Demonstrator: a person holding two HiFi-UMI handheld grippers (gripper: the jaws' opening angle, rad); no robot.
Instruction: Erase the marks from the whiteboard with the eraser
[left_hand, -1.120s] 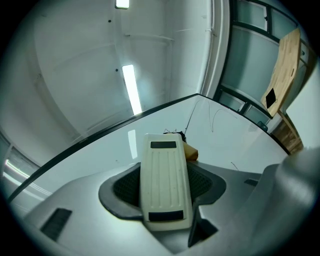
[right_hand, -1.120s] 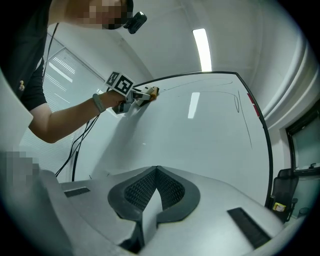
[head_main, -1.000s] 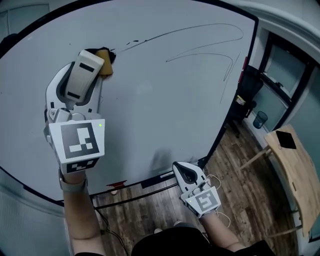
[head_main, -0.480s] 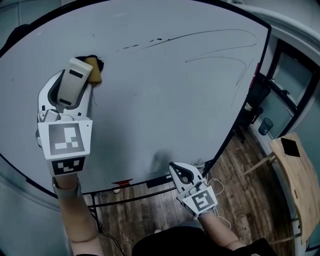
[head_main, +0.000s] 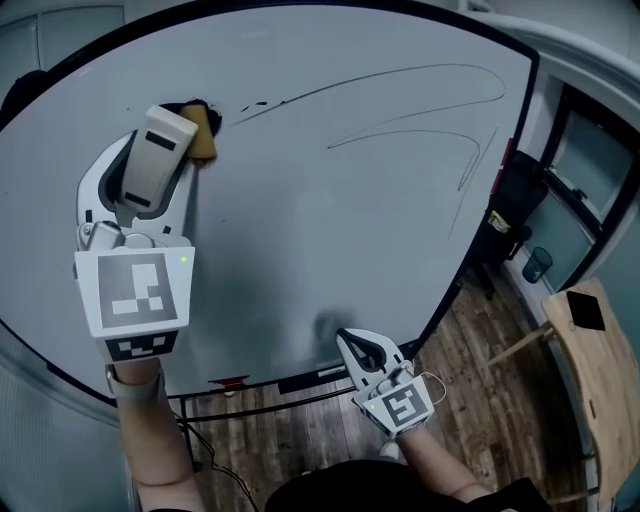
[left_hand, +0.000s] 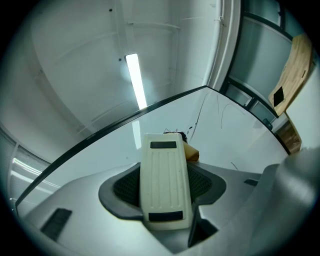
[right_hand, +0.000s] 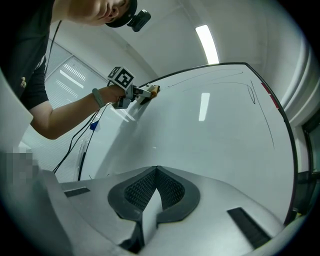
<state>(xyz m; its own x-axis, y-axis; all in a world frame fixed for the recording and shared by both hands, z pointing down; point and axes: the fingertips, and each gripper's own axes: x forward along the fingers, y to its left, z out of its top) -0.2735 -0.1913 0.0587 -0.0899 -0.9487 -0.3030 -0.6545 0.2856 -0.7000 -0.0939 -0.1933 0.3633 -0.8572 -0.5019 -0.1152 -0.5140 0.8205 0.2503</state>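
Head camera looks down, all share whiteboard (head_main: 330, 230)

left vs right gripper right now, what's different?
Load: the left gripper is shut on the eraser, while the right gripper is shut on nothing.
Position: the left gripper is raised to the upper left of the whiteboard, with the eraser near the end of a pen line. The right gripper hangs low by the board's bottom edge.
Shared: both carry a marker cube.
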